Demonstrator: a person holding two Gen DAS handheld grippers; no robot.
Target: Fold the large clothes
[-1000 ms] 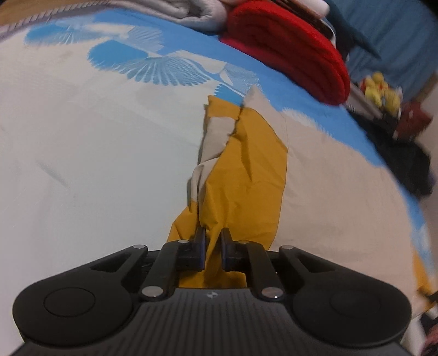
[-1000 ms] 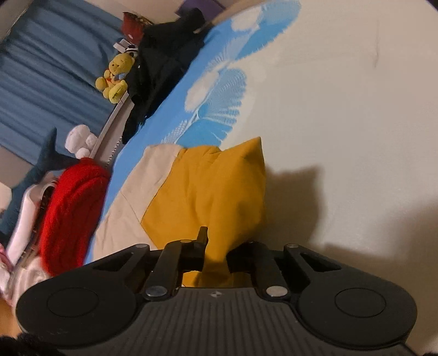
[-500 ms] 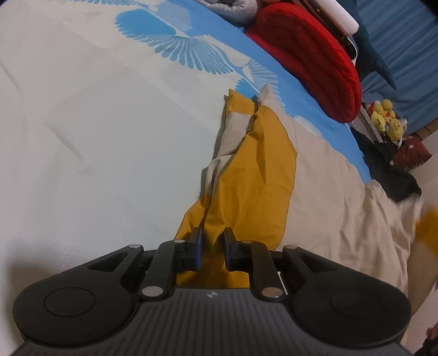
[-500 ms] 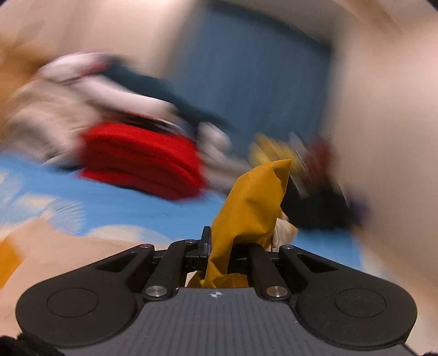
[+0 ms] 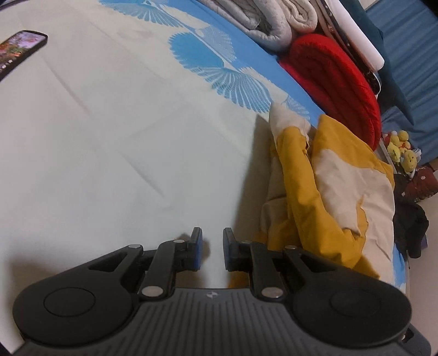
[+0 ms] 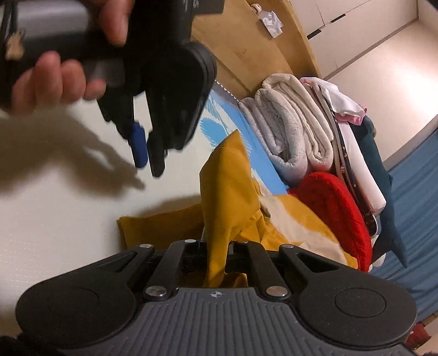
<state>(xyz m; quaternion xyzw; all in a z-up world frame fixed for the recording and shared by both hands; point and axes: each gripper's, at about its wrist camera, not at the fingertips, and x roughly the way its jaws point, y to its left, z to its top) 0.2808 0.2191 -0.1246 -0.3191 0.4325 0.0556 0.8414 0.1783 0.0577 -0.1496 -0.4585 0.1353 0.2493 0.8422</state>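
Note:
A yellow and beige garment (image 5: 325,191) lies bunched on the bed sheet (image 5: 109,137), to the right of my left gripper (image 5: 212,247). The left gripper is open and empty, its jaws a small gap apart above bare sheet. In the right wrist view my right gripper (image 6: 216,254) is shut on a yellow fold of the garment (image 6: 230,191), which stands up from between the jaws. The left gripper (image 6: 149,161), held by a hand, hangs above the sheet at the upper left of that view.
A red folded item (image 5: 336,85), grey-white folded blankets (image 5: 268,19) and a stack of clothes (image 6: 353,137) line the far edge of the bed. A phone (image 5: 19,48) lies on the sheet at far left. Yellow plush toys (image 5: 402,150) and dark clothes (image 5: 410,219) sit beyond the bed.
My left gripper has let go of the yellow cloth, opened and moved left off the garment. My right gripper has swung round, still holding the yellow fold, and the garment has bunched up.

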